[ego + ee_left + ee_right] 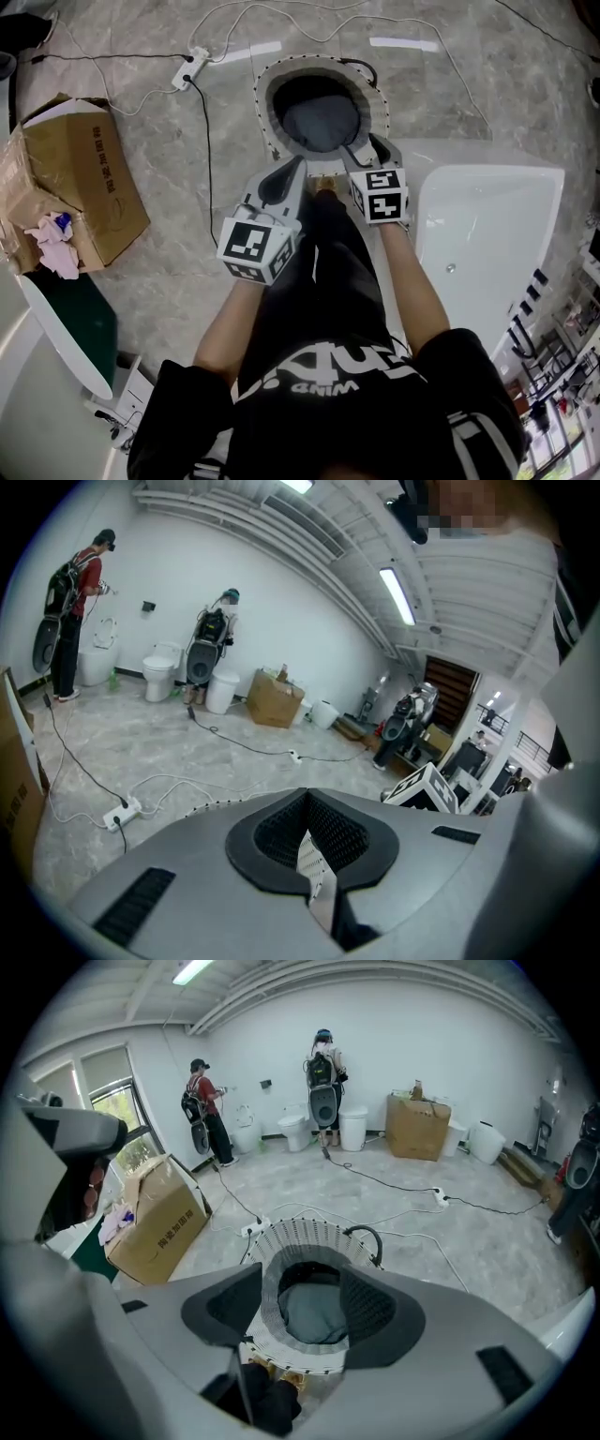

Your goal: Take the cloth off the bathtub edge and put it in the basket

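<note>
A grey cloth (322,124) lies bunched inside the round white ribbed basket (265,103) on the floor. My right gripper (368,153) hovers at the basket's near rim, open, with nothing between its pads. In the right gripper view the cloth (312,1312) sits down in the basket (309,1237), seen through the gap of the right gripper (305,1307). My left gripper (292,169) is beside it to the left, just short of the basket, shut and empty. Its jaws meet in the left gripper view (307,832). The white bathtub (487,225) stands to the right.
An open cardboard box (80,178) with rags stands on the left. A power strip (190,67) and cables (206,131) run across the marble floor beyond and left of the basket. My own legs are directly below. Other people (323,1072) and toilets stand along the far wall.
</note>
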Motion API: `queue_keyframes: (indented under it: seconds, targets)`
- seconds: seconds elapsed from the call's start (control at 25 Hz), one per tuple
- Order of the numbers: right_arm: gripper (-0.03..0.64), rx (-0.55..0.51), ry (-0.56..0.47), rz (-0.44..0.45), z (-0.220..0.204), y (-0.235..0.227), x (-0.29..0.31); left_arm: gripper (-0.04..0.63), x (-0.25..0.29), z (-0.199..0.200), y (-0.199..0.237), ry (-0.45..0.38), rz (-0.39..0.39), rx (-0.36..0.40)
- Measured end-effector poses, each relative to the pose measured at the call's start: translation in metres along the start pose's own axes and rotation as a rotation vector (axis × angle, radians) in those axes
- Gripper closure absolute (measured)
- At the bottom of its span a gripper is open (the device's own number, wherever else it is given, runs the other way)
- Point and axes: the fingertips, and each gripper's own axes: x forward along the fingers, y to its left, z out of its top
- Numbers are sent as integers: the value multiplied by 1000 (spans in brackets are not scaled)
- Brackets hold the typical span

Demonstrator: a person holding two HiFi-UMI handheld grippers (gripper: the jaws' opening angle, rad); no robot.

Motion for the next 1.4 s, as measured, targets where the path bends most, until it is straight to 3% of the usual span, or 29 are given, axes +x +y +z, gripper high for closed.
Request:
queue_keyframes:
  seconds: [0.2, 0.36, 0.48, 1.0, 1.4]
  targets:
    - [396, -12, -41, 42, 21, 10, -22, 583, -10, 15, -8, -12, 0, 8]
    - [554, 9, -141, 107, 47, 25, -56, 583, -25, 31, -20, -23, -4, 28]
    - [595, 14, -207, 128, 63, 33, -90, 583, -41, 47, -32, -38, -11, 44]
    - [603, -29, -540, 130, 152, 52, -250, 583, -107, 123, -80, -159, -48, 170]
    - [603, -102, -625, 198, 158, 76, -296, 583, -139, 147, -80, -251, -38, 204]
